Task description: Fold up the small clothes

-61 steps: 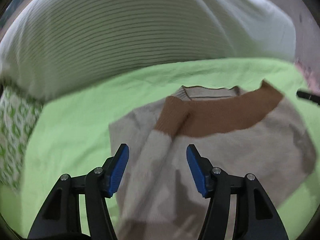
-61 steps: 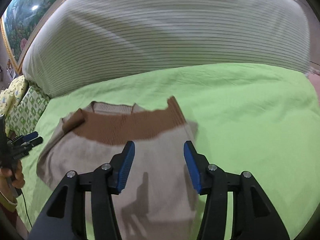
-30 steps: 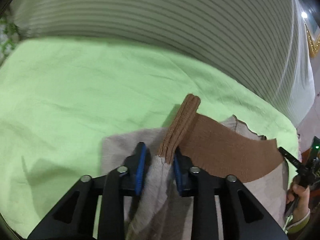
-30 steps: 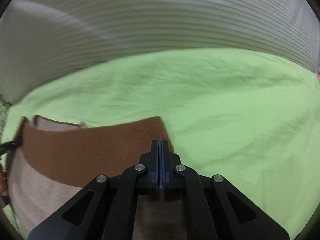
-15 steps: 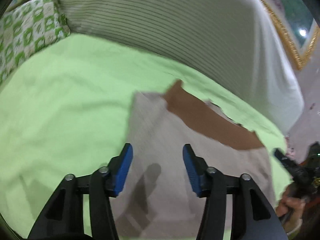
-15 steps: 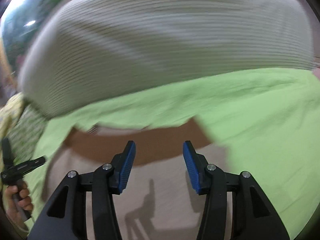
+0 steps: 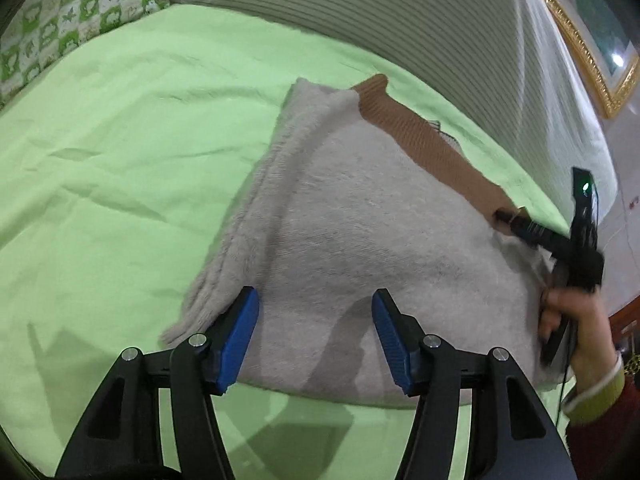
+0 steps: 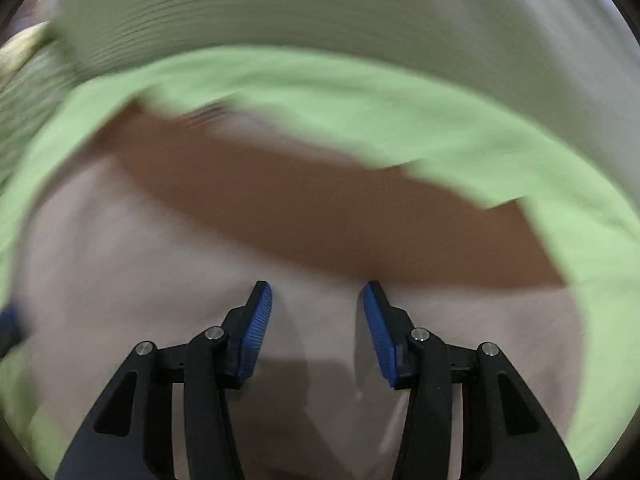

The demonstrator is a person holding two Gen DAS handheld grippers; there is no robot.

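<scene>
I am holding my left gripper (image 7: 315, 334) at the bottom centre of the left wrist view, its blue-padded fingers (image 7: 236, 338) spread wide and gripping nothing, poised over the near edge of the folded beige fuzzy sweater with the brown ribbed band (image 7: 360, 232). The sweater is lying across the middle of that frame on the light green bedsheet (image 7: 120, 140), its folded layers stacked along its left edge and the brown ribbed band (image 7: 432, 152) running diagonally toward the right. At the right edge of the frame my right hand (image 7: 576, 320) is gripping the black handle of the other tool, whose tip is touching the far end of the brown band. A striped white pillow (image 7: 400, 20) is filling the top of the frame, with a green-and-white patterned cushion (image 7: 60, 20) in the upper left. In the right wrist view, which is blurring heavily, my right gripper (image 8: 317, 320) is sitting at the bottom centre with its blue pads (image 8: 376, 328) parted and nothing between them, pointing over the beige fabric just below the brown band (image 8: 320, 208).
</scene>
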